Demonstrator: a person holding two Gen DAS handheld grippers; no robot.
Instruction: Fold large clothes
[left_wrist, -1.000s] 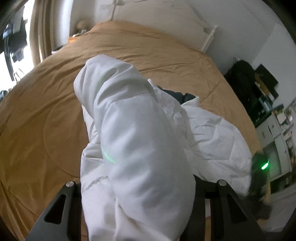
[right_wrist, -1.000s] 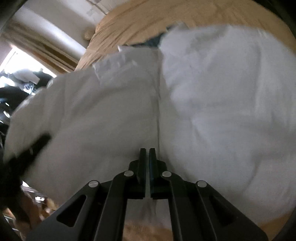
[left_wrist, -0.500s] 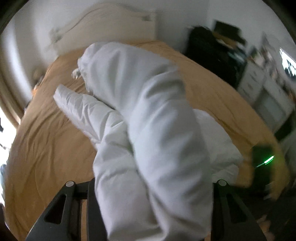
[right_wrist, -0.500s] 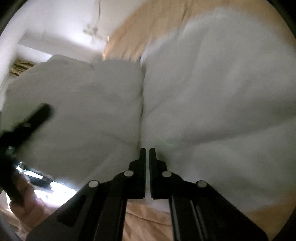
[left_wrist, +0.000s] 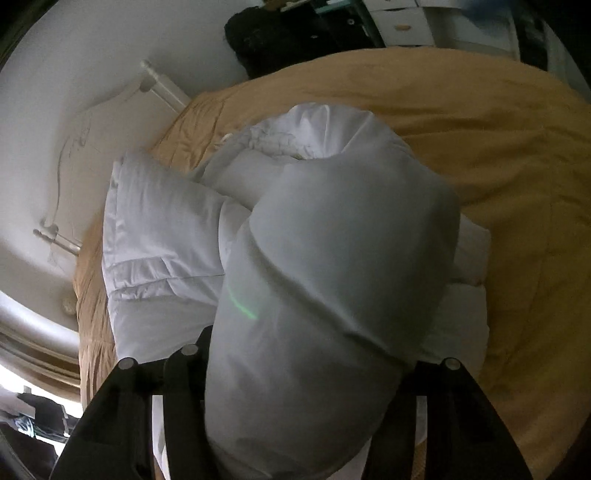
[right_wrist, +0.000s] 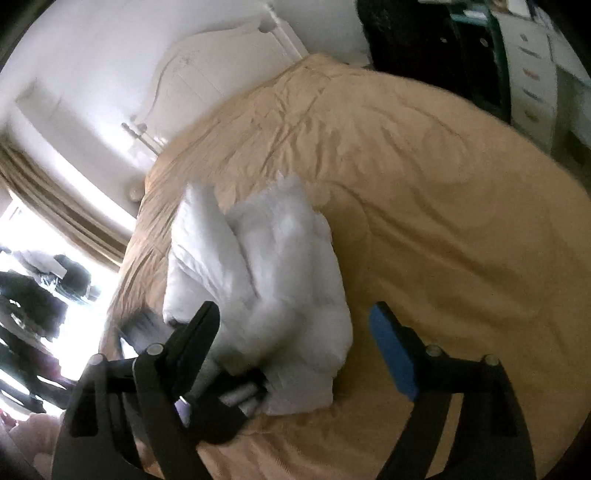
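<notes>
White puffy jacket (right_wrist: 266, 280) lies bunched on the tan bedspread (right_wrist: 443, 221), toward the window side of the bed, well short of the headboard (right_wrist: 229, 62). Partly folded: body in a thick stack, one padded sleeve (left_wrist: 325, 277) doubled back over it. Long axis of the bundle runs from the near bed edge up toward the headboard.

Left gripper (left_wrist: 295, 369) has that sleeve between its jaws, fabric filling the gap and bulging out forward over the jacket body. Jaws have just eased apart a little; pads are hidden by the cloth, so can't confirm they press, but the sleeve reads as held, sitting up off the stack. Left gripper points steeply down, sleeve axis in line with it, cuff end (left_wrist: 317, 125) farthest away toward the headboard.

Right gripper (right_wrist: 295, 339) has just sprung wide, nothing between the fingers, blue pad (right_wrist: 391, 354) exposed. It hangs above the near end of the jacket, angled down, jacket just ahead and slightly toward its left finger. Dark shape below that finger is probably the left tool, blurred.

Judgement: left hand is the one in contact; next step turns on laying the sleeve flat along the jacket's long axis and letting go. Puffy fill will likely spring back.
</notes>
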